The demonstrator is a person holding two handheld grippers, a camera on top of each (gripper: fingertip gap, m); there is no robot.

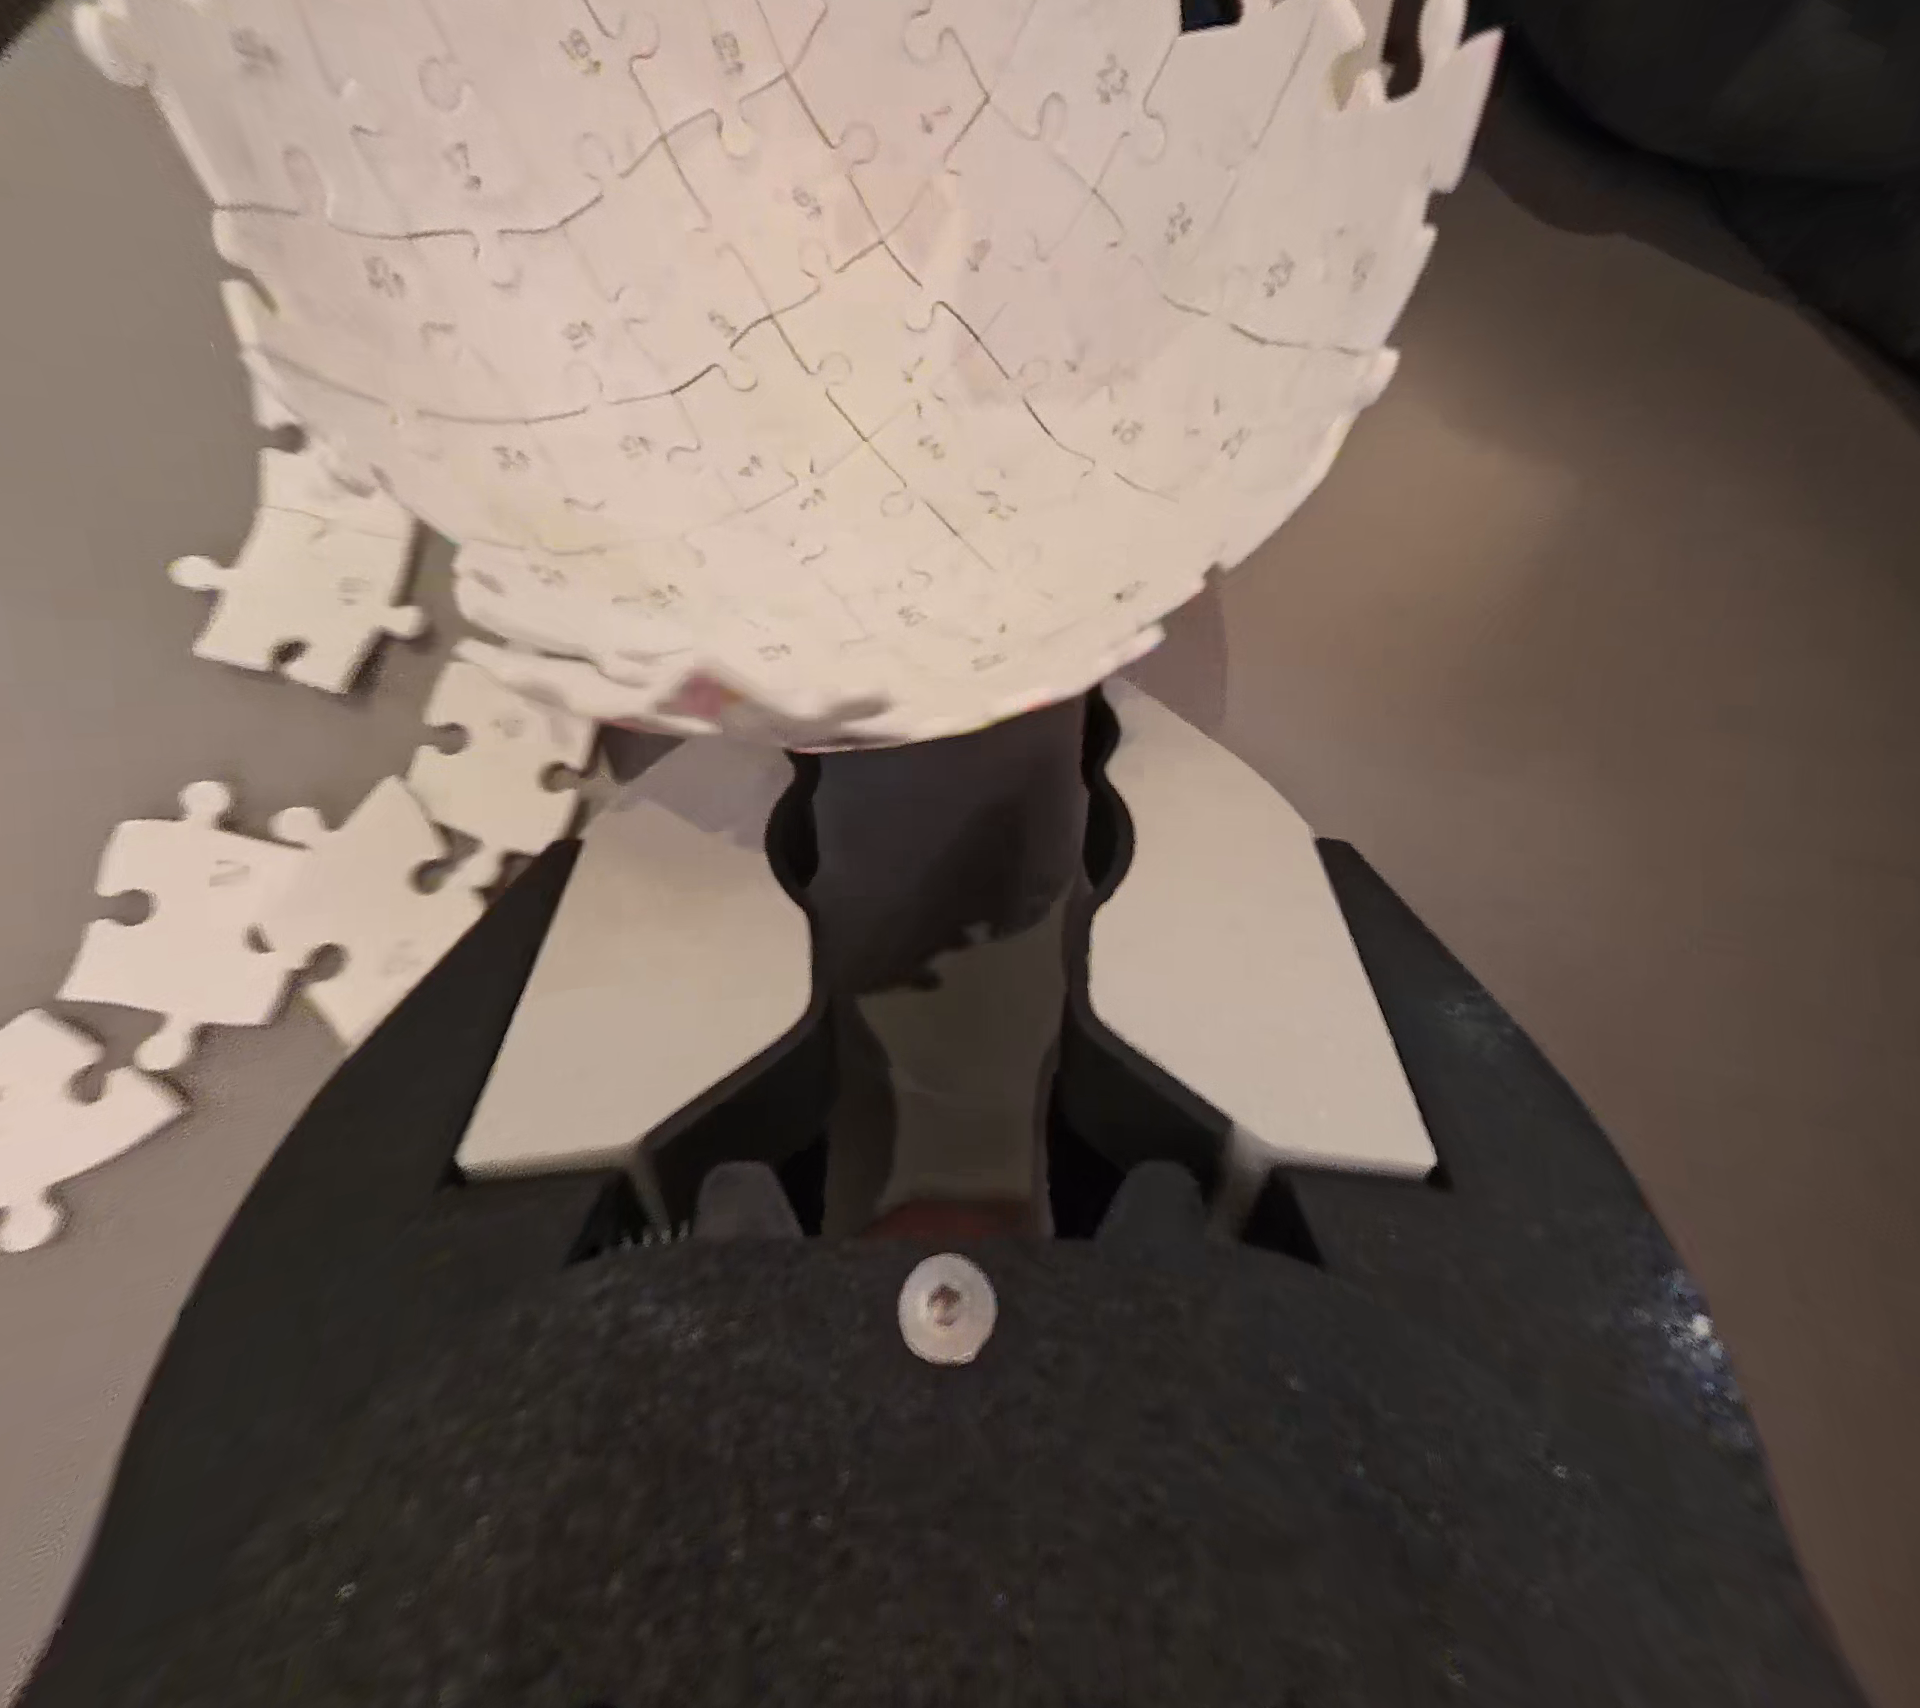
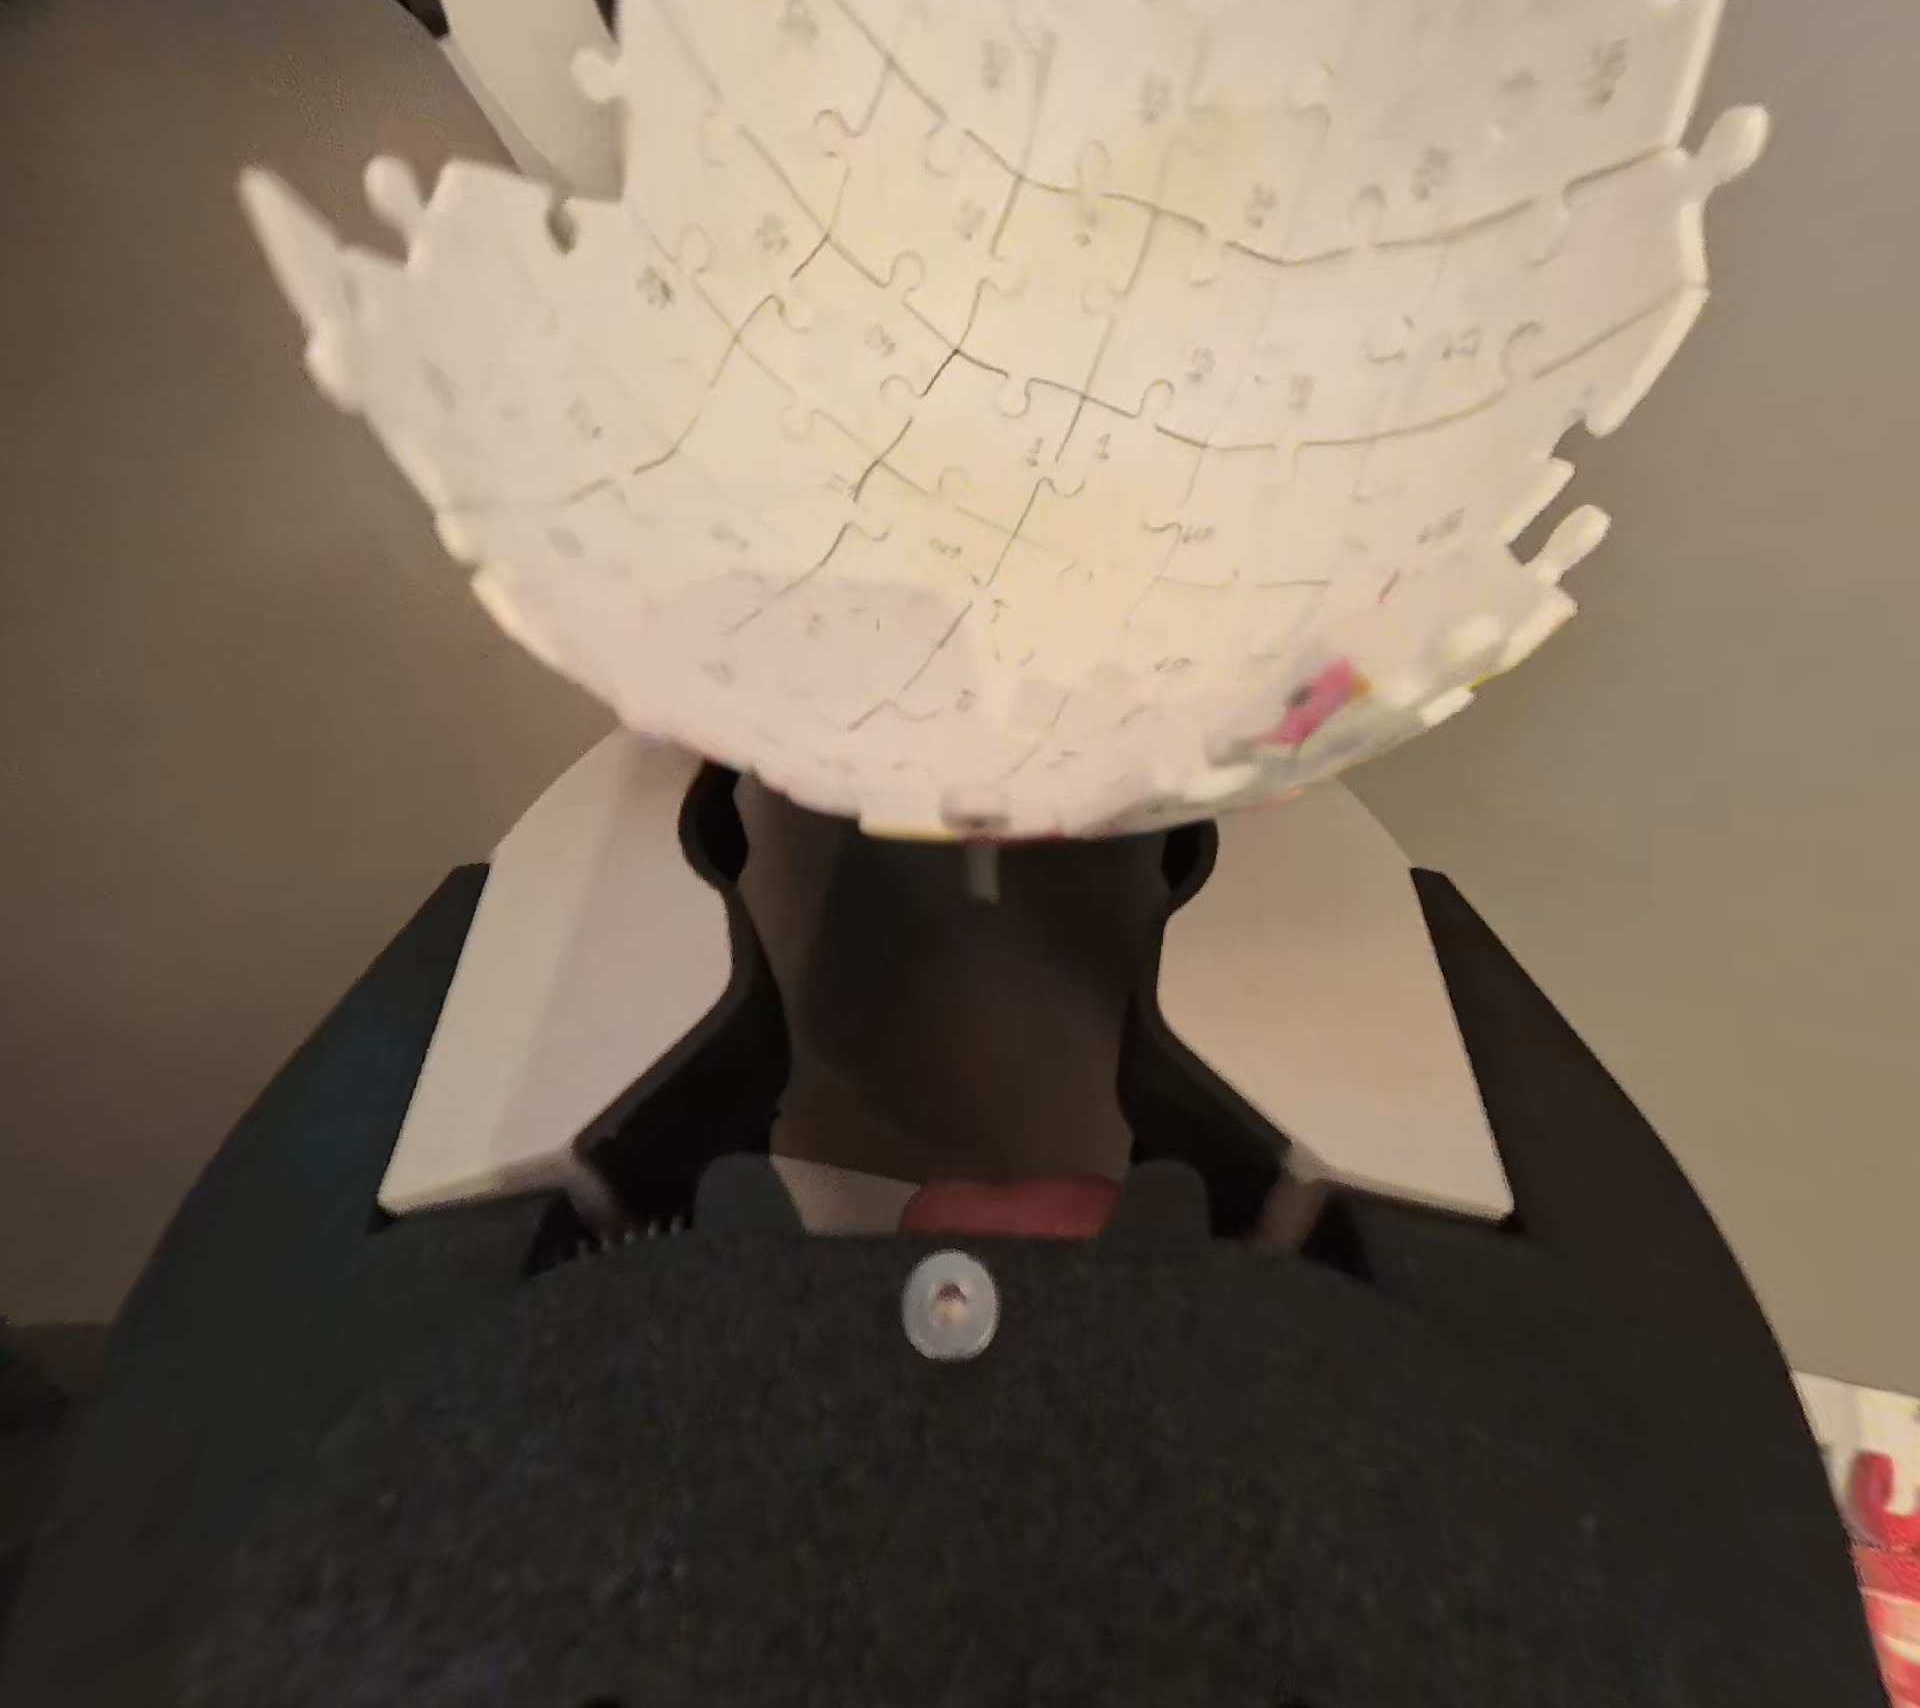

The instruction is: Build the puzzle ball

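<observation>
The half-built puzzle ball (image 1: 810, 328) sits open like a white bowl, its inner face showing, its rim jagged with tabs. The left tool (image 1: 951, 754) stands right below the bowl's near edge, fingers a moderate gap apart; their tips vanish under the shell, so I cannot tell whether they grip it. The right tool (image 2: 951, 811) meets the ball's near edge from its own side, fingers likewise parted and tips hidden, grip unclear. Loose white pieces (image 1: 239, 910) lie flat on the grey table (image 1: 1558, 723), left of the ball. The ball's outer skin shows a pink patch.
</observation>
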